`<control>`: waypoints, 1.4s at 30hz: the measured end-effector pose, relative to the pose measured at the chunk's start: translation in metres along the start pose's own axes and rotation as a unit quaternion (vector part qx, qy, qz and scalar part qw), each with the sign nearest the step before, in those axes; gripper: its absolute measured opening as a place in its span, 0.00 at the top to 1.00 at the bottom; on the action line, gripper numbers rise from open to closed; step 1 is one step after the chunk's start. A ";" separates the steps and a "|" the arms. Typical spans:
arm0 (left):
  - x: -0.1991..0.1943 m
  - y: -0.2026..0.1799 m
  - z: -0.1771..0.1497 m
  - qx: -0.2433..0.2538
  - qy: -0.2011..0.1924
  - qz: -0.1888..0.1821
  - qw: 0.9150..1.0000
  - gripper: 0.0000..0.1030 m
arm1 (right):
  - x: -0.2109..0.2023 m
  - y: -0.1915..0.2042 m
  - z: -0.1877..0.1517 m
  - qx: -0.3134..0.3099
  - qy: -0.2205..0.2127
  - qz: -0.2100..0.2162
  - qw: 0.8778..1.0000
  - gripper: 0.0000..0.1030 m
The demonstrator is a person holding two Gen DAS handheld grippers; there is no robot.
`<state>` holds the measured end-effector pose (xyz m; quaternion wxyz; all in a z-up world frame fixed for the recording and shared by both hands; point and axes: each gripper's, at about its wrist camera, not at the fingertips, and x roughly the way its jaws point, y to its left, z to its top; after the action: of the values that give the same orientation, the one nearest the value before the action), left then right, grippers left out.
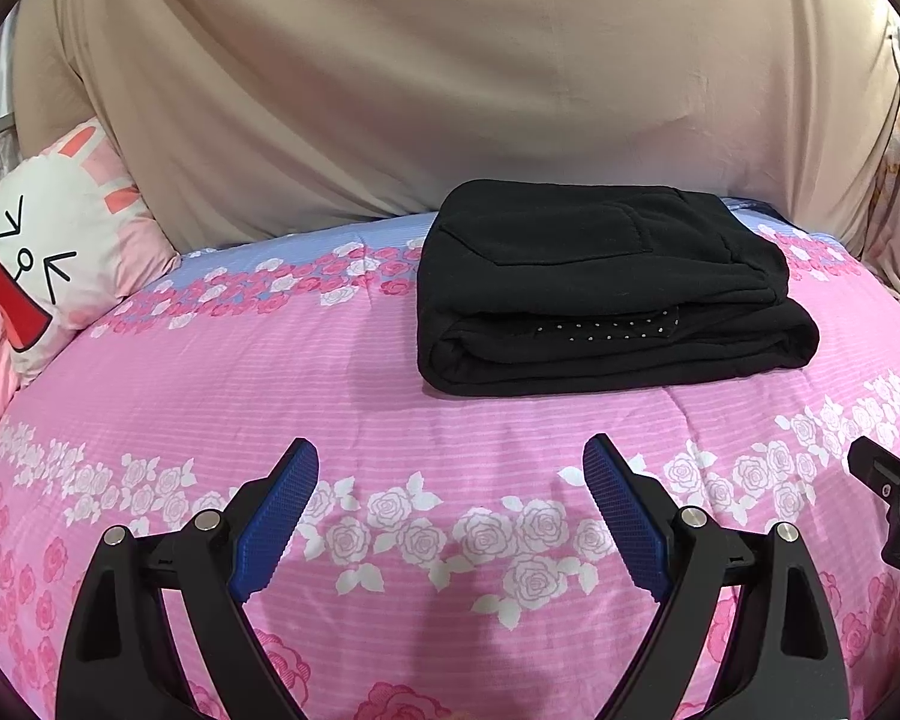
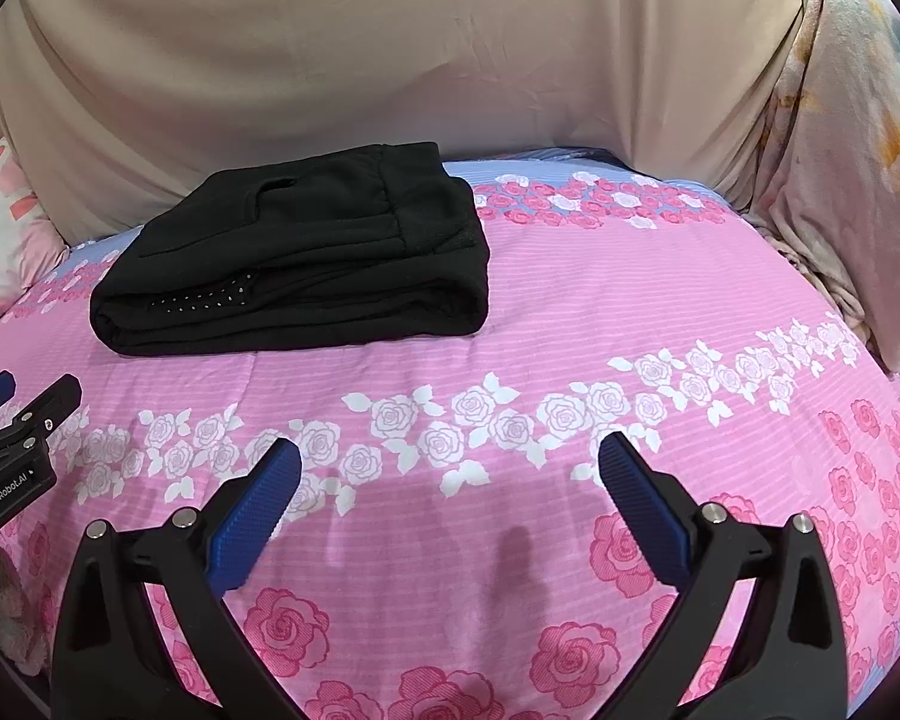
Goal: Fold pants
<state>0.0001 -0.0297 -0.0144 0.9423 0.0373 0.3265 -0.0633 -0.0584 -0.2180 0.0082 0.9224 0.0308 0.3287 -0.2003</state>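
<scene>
Folded pants (image 1: 606, 288) on bedspread (image 1: 390, 372)

I am looking along my right gripper (image 2: 450, 468), its blue fingers (image 2: 255, 516) spreading wide over the pink rose bedspread (image 2: 570, 312). The folded black pants (image 2: 306, 258) are lying ahead-left; my left gripper (image 2: 12, 438) is peeking in at the left edge.

One marking was readable: "GenRobot.AI", in white letters on the black body of the left gripper (image 2: 6, 414), seen at the left edge of the right wrist view, above the left part of the bed. In the left wrist view, a white mark on the right gripper's black body at the frame's right edge was cut off and could not be read.
</scene>
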 end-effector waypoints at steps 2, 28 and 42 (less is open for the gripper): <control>-0.001 0.001 0.000 -0.002 0.000 0.004 1.000 0.15 | 0.000 0.000 0.000 0.000 0.000 0.000 1.000 0.05; -0.003 -0.005 -0.001 0.004 0.005 -0.003 1.000 0.11 | 0.000 0.000 -0.001 0.001 0.000 -0.001 1.000 0.05; -0.003 -0.006 -0.001 0.007 0.006 -0.003 1.000 0.11 | 0.000 0.001 -0.001 0.001 0.000 -0.001 1.000 0.05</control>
<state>-0.0038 -0.0355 -0.0138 0.9400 0.0438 0.3315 -0.0680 -0.0589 -0.2170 0.0076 0.9222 0.0313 0.3285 -0.2015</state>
